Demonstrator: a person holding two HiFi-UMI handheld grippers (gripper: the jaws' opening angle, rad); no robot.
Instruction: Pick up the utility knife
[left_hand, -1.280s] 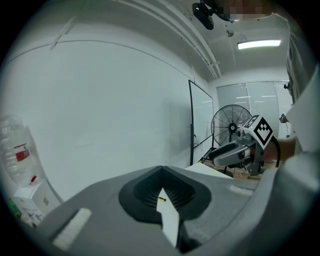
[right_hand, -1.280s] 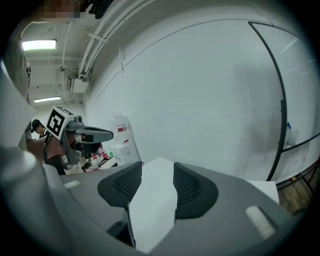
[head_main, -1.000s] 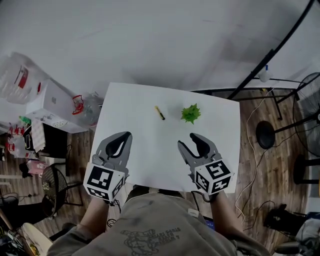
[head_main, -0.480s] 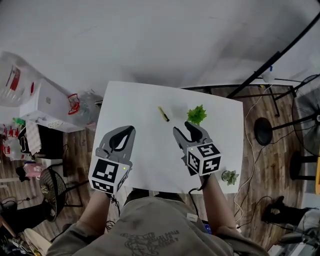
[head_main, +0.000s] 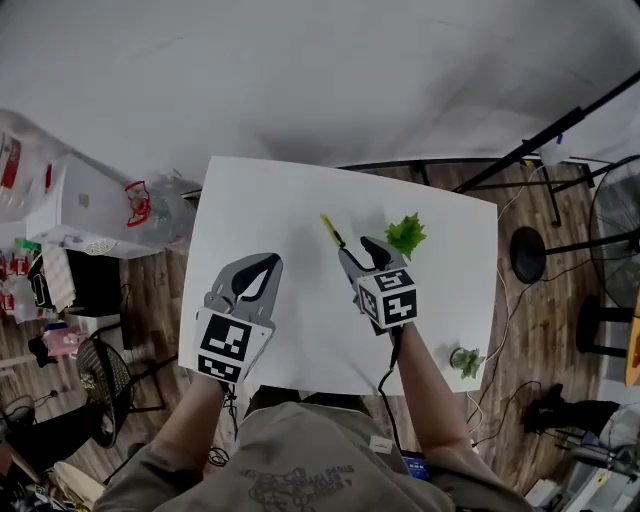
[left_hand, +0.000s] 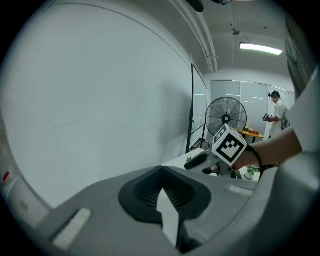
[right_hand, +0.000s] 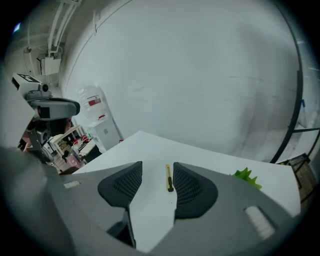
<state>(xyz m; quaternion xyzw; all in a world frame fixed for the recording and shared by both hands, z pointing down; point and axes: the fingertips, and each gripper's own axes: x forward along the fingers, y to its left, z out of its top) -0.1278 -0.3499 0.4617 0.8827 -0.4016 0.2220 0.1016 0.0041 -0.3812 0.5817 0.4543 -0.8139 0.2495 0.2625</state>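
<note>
The utility knife (head_main: 331, 230), yellow with a black end, lies on the white table (head_main: 260, 200) toward its far side. In the right gripper view the utility knife (right_hand: 169, 178) shows on the tabletop in the gap between the pads. My right gripper (head_main: 360, 250) is open just short of the knife's near end, not touching it. A green spiky plant (head_main: 406, 235) stands right beside that gripper. My left gripper (head_main: 262, 268) hovers over the table's left half, shut and empty. From the left gripper (left_hand: 161, 170) I see the right gripper's marker cube (left_hand: 230, 145).
A small potted plant (head_main: 465, 358) sits on the floor off the table's right edge. A black stand base (head_main: 530, 262) and a fan (left_hand: 226, 118) are to the right. White boxes (head_main: 85, 205) and a chair (head_main: 105, 370) crowd the left.
My right gripper has moved forward and left, from the table's near edge up to the knife. The left gripper has edged forward a little and stayed shut.
</note>
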